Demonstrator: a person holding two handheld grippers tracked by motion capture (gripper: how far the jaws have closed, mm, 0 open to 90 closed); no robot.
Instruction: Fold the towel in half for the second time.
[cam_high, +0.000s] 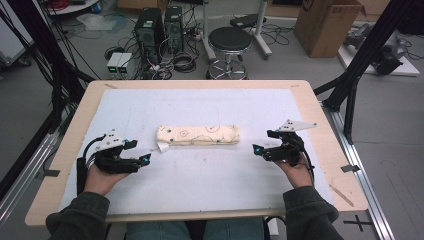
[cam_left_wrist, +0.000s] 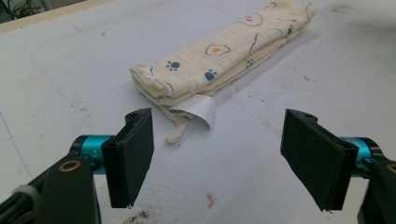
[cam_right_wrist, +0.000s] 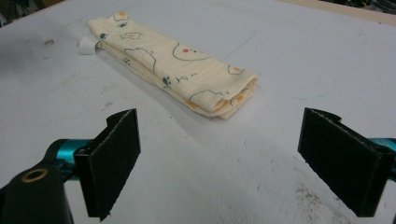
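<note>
Lying folded on the table (cam_high: 210, 170), the cloth (cam_high: 198, 135) sits between both wide-spread grippers.

The left gripper (cam_left_wrist: 219, 158) hangs with its jaws wide apart above the white table cover (cam_left_wrist: 70, 70). Just beyond lies a folded cream cloth (cam_left_wrist: 219, 51), its white tag (cam_left_wrist: 198, 109) nearest.

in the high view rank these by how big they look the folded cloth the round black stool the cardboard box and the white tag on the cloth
1. cardboard box, cut off by the frame's top edge
2. folded cloth
3. round black stool, though it stands farther from the camera, so its true size is unsure
4. white tag, clearly smallest
</note>
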